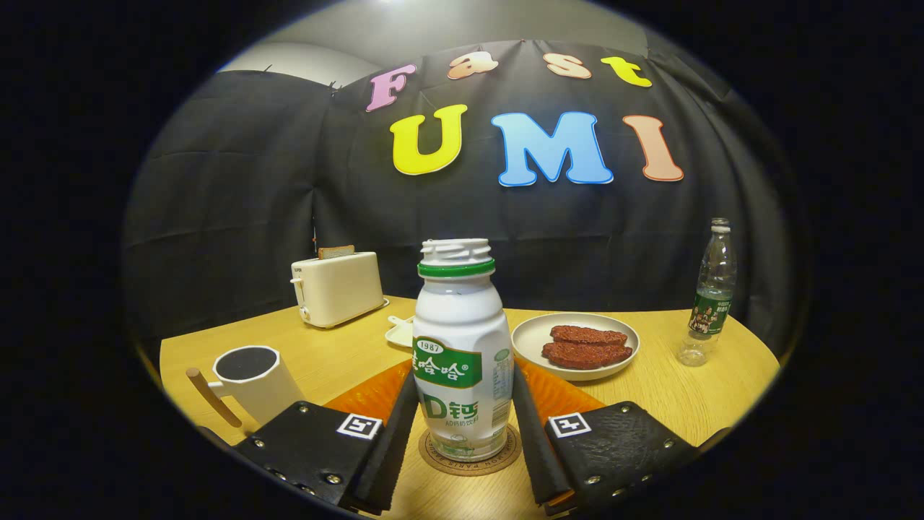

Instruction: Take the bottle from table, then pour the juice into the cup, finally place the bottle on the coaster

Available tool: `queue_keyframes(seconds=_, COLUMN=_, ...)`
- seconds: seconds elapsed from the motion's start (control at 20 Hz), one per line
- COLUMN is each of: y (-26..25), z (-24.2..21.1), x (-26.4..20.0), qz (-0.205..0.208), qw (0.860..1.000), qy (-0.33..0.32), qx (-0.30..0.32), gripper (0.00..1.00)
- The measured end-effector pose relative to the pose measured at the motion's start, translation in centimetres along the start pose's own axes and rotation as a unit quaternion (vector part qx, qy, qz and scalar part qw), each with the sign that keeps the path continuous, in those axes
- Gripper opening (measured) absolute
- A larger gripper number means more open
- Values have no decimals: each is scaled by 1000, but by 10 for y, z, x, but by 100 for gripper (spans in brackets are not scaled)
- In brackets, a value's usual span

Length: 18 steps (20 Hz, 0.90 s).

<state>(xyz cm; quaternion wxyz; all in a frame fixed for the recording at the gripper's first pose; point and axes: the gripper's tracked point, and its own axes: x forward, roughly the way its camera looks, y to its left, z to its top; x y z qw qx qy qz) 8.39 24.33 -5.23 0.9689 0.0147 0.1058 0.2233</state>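
the claw [463,426] pinches the bottle [462,354], upright on the coaster [471,453]. the cup [253,386] sits at ten o'clock. opening unevenly could tip the uncapped bottle.

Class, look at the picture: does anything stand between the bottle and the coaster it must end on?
Nothing visible does. The bottle already stands upright on the coaster, between the gripper fingers, which lie along its sides.
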Motion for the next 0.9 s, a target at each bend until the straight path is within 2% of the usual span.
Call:
queue_keyframes(seconds=0.15, y=1, z=12, x=-6, qz=-3, qw=1000, qy=-19, qx=8, gripper=74)
queue_keyframes(seconds=0.3, y=3, z=36, x=-17, qz=-14, qw=999, qy=-43, qx=-3, gripper=92)
queue_keyframes(seconds=0.65, y=20, z=120, x=-62, qz=-13, qw=994, qy=-109, qx=-30, gripper=92)
queue_keyframes(seconds=0.9, y=3, z=198, x=-103, qz=-31, qw=984, qy=-168, qx=-52, gripper=92)
